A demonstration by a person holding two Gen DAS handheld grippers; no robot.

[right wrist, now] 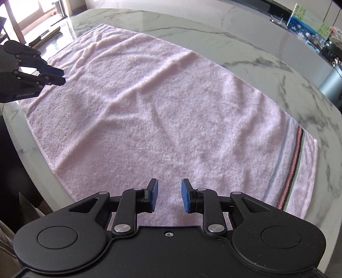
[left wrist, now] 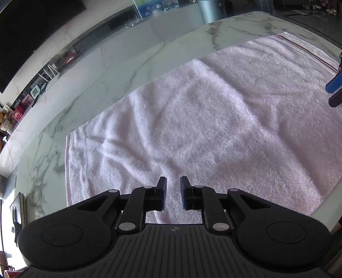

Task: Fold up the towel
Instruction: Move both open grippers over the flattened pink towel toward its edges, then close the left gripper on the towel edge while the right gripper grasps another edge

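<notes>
A pale pink towel lies spread flat, slightly wrinkled, on a white marble table. It also shows in the right wrist view, with a coloured stripe band near its right end. My left gripper is open and empty, hovering over the towel's near edge. It also shows in the right wrist view at the far left. My right gripper is open and empty above the towel's near edge. It also shows in the left wrist view at the right edge.
The table edge runs close along the towel's near side. A grey cylinder and a picture stand sit at the far side. A dark screen is on the wall beyond.
</notes>
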